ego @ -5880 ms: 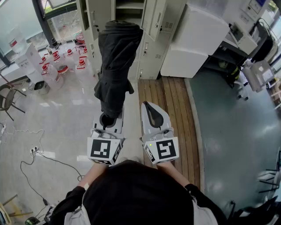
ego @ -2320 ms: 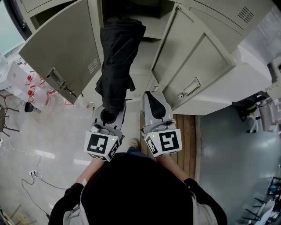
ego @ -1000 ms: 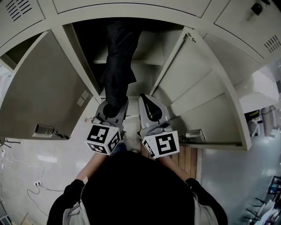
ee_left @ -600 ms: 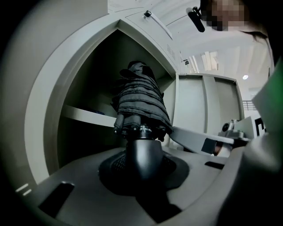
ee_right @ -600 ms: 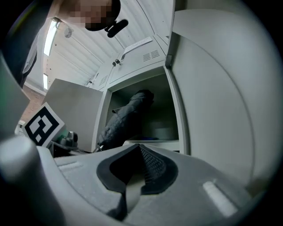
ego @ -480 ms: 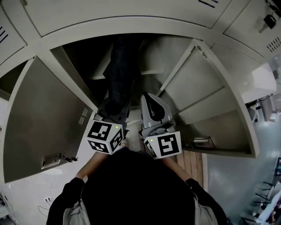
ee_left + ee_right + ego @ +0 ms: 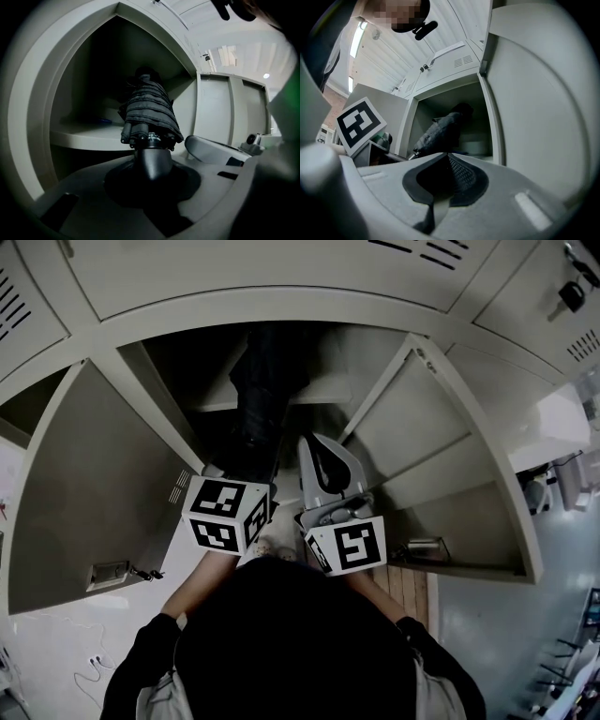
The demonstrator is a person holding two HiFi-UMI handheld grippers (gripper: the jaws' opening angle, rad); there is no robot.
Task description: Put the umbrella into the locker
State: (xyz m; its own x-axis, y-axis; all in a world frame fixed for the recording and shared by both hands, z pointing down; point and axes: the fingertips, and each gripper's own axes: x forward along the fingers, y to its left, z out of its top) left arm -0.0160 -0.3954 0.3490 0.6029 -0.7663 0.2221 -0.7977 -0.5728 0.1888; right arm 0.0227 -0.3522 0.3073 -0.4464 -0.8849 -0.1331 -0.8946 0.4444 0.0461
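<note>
At the far left, an open locker door [image 7: 89,493] is swung out wide, with a latch [image 7: 111,571] seen near its lower edge. Just right of it, the left claw [image 7: 151,182] is closed narrowly on the dark handle [image 7: 152,161] of a folded black umbrella [image 7: 150,112]. The handle is pinched between the two jaws, and the umbrella is pointed away from the claw, almost level. Its folded canopy is carried through the opening of the locker [image 7: 281,310] and is seen above a pale shelf [image 7: 89,136] inside the dark compartment; whether it is touching the shelf cannot be told. Just beside the umbrella, on its right, the right claw [image 7: 314,448] is held with its jaws brought together and nothing gripped between them; it is pointed toward the same opening. Further right, a second open door [image 7: 441,460] is angled outward from the locker.
</note>
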